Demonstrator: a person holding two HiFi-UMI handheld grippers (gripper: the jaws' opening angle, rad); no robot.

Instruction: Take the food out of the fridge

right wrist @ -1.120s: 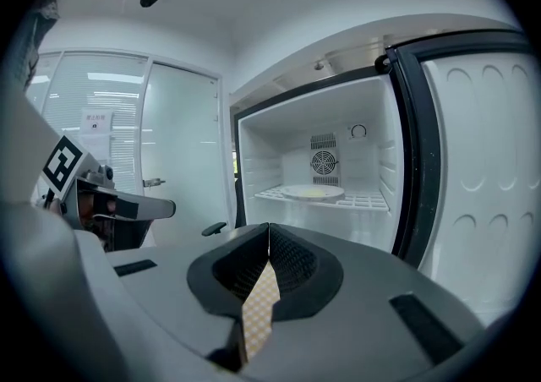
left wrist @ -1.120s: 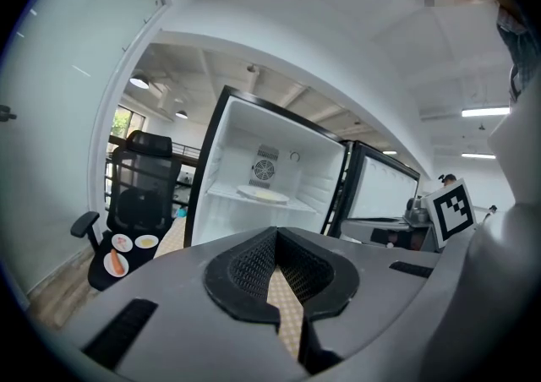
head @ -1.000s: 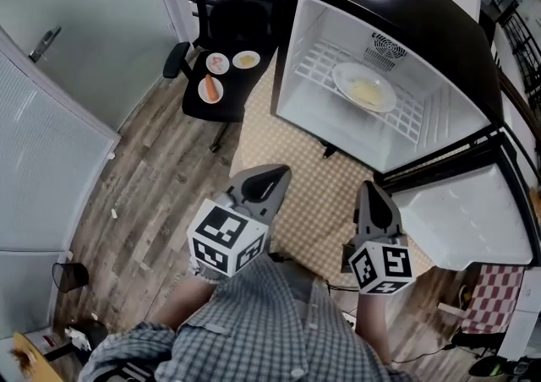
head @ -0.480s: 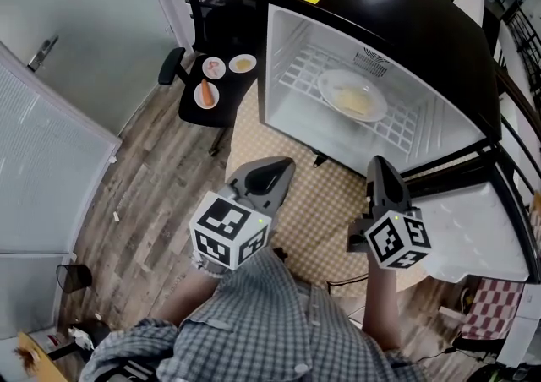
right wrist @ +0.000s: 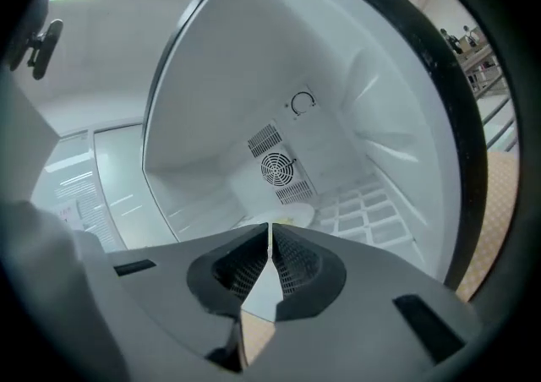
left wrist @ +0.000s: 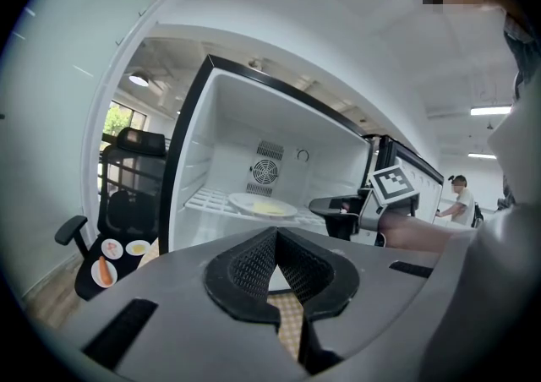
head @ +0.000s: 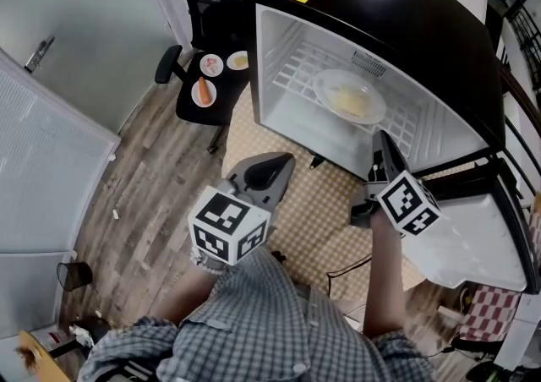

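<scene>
Nearest me, my left gripper (head: 281, 160) has its jaws together, nothing between them. Ahead, my right gripper (head: 378, 137) points into the open fridge (head: 277, 76), jaws likewise together and empty. Beyond, the plate of food (head: 349, 97) sits on the wire shelf (head: 303, 63).

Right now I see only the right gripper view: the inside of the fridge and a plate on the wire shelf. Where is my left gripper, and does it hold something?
Observer: The left gripper is outside the fridge, above the checkered mat. Its jaws are shut and empty.
Operator: Is any food outside the fridge?
Observer: Yes. Three small plates sit on a black chair left of the fridge. One holds a carrot.
Operator: And the door?
Observer: The door is open, swung out to the right.
</scene>
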